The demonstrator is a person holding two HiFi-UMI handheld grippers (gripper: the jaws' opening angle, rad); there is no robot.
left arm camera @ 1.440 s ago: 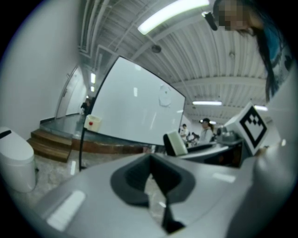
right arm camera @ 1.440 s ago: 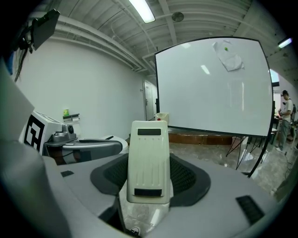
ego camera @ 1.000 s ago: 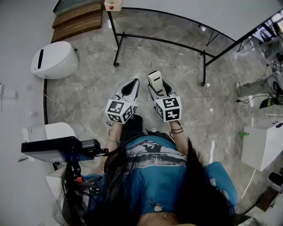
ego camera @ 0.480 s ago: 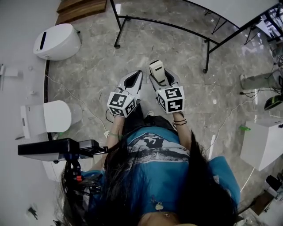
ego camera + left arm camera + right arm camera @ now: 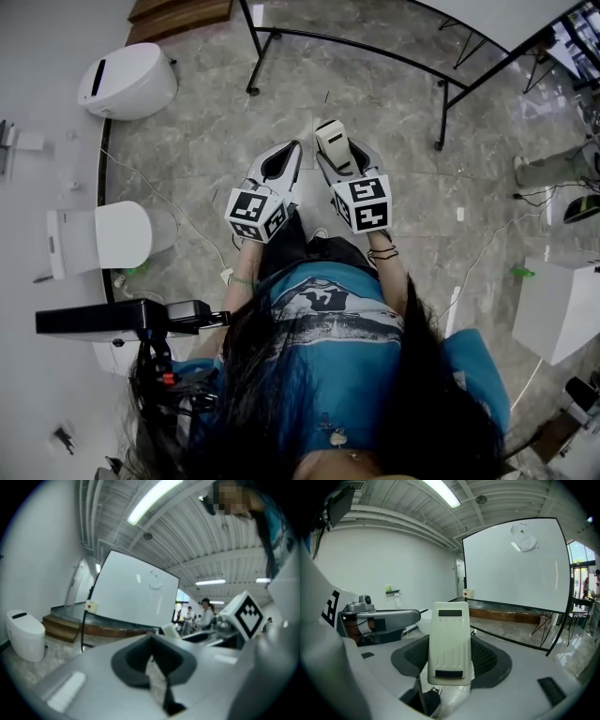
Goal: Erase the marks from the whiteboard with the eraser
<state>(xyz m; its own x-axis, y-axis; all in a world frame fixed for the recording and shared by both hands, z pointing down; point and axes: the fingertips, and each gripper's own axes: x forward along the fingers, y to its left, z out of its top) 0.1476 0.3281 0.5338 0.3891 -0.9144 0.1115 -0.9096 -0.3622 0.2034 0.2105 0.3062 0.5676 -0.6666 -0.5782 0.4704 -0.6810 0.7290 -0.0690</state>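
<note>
Both a touch higher than before: left gripper [image 5: 287, 153] pinched empty, right gripper [image 5: 337, 161] tight on eraser [image 5: 449, 641].

We hold the left tongs [image 5: 284, 161] and the right tongs [image 5: 342, 169] side by side, close together, both pointing forward. The left jaws are pressed together with nothing between them. The right jaws clamp the eraser [image 5: 330, 142]. Our forearms reach out from the chest.

You stand on a grey marbled stone floor [image 5: 375, 103] between plain white walls [image 5: 393, 569]. A long fluorescent tube light [image 5: 443, 493] runs overhead. What look like brown wooden steps [image 5: 178, 19] sit by the wall.
</note>
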